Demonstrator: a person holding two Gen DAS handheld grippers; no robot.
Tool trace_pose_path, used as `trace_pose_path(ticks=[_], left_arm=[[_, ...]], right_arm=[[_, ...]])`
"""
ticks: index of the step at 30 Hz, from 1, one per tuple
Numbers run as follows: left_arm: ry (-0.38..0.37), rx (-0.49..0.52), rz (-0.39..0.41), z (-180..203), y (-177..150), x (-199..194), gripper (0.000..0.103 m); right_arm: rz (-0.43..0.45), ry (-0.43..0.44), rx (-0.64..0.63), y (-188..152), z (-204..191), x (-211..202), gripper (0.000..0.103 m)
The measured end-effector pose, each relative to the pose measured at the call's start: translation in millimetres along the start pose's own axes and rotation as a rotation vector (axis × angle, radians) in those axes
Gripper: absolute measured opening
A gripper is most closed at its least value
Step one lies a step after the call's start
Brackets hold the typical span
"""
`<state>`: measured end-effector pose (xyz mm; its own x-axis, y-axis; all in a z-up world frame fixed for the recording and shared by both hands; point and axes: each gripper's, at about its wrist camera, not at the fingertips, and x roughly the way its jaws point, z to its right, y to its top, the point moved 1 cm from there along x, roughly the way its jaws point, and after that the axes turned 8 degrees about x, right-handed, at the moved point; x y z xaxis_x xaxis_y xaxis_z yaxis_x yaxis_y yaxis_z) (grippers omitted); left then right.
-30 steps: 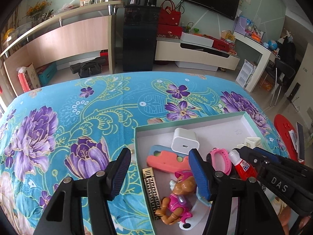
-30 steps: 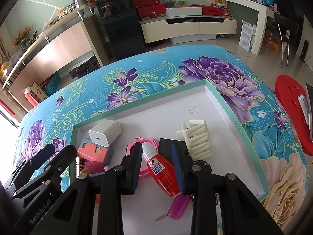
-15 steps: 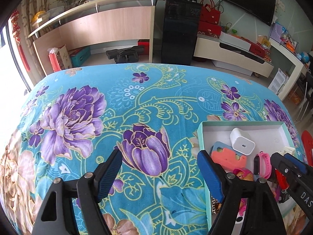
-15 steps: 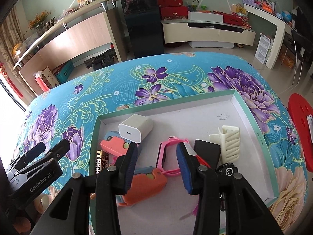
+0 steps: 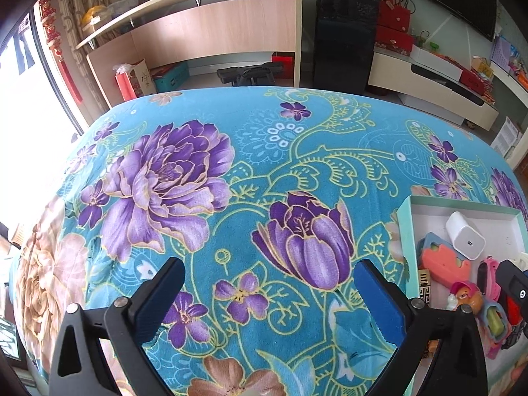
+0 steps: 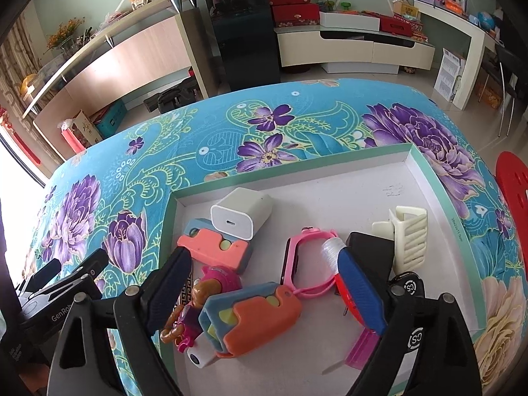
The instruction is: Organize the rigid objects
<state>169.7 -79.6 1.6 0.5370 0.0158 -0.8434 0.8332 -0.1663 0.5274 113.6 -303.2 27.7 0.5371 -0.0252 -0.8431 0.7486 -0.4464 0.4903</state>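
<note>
The left gripper [image 5: 267,285] hangs over the bare flowered blanket [image 5: 231,171], its jaws opening wide with nothing but cloth between them. The right gripper [image 6: 264,277] is over the shallow white tray [image 6: 330,171] with the mint-green rim, its jaws also opening and standing wide; the small things lie beneath and between them, but neither pad presses on any.

In the tray, the white charger cube [image 6: 241,213] sits toward the far left corner, leaning on a blue-and-salmon foam block [image 6: 214,247]. A second, orange-and-blue foam block [image 6: 254,316] lies nearer, overlapping a toy figure in pink [image 6: 204,297]. The pink watch band [image 6: 307,260] lies in the middle, and a red bottle with a clear cap [image 6: 333,250] pokes out from behind the right blue pad. The cream hair claw [image 6: 409,237] stands to the right, just beside a black flat object [image 6: 373,247].

Readable writing is sparse: "GenRob" shows on the left gripper's body in the right wrist view, "CS" in a round mark on the right gripper's arm, and a faint scribble on the tray floor, probably handwriting, too small to read.
</note>
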Motion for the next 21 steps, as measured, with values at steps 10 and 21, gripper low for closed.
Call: trace_pose_path(ticks=[10, 21], left_arm=[[-0.009, -0.015, -0.028, -3, -3, 6, 0.103], [-0.006, -0.024, -0.013, -14, -10, -6, 0.103]], right_arm=[[0.005, -0.043, -0.016, -1, 0, 4, 0.1], [0.029, -0.059, -0.027, -5, -6, -7, 0.1]])
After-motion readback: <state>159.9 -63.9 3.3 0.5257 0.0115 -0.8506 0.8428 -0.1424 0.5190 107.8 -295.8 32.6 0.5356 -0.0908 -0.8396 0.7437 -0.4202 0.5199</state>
